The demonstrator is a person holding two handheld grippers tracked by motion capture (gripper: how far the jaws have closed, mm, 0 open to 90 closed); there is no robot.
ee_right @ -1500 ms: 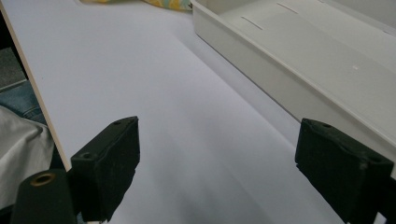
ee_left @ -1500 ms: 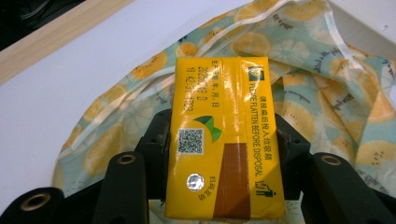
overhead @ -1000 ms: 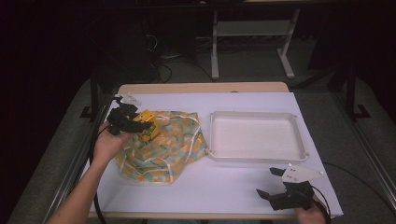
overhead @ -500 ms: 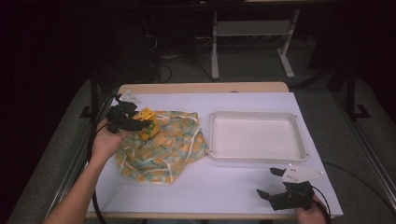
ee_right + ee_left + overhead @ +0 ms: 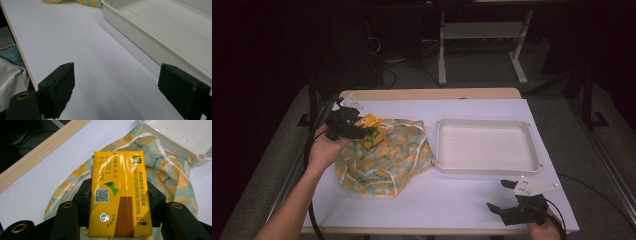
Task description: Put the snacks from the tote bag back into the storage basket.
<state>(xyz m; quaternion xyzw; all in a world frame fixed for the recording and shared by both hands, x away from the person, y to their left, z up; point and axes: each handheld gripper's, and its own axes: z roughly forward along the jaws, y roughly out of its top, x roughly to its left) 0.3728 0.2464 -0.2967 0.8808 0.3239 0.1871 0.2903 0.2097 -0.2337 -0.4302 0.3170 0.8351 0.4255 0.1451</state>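
Yellow carton (image 5: 119,193) clamped across its width in left tool (image 5: 346,126), held over the cloth's (image 5: 384,157) 10 o'clock edge. Right tool (image 5: 504,196) idle, jaws wide, at tabletop's (image 5: 472,107) 5 o'clock. Likely next: carry toward tray (image 5: 486,167) at 3 o'clock; keep grip square so the slick carton doesn't twist.

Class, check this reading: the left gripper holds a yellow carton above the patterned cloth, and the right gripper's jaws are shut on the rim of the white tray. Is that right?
One part is wrong. The right gripper holds nothing: the right gripper view shows its jaws wide apart over bare table, beside the white tray, not on its rim. The left gripper does hold the yellow carton above the patterned cloth.
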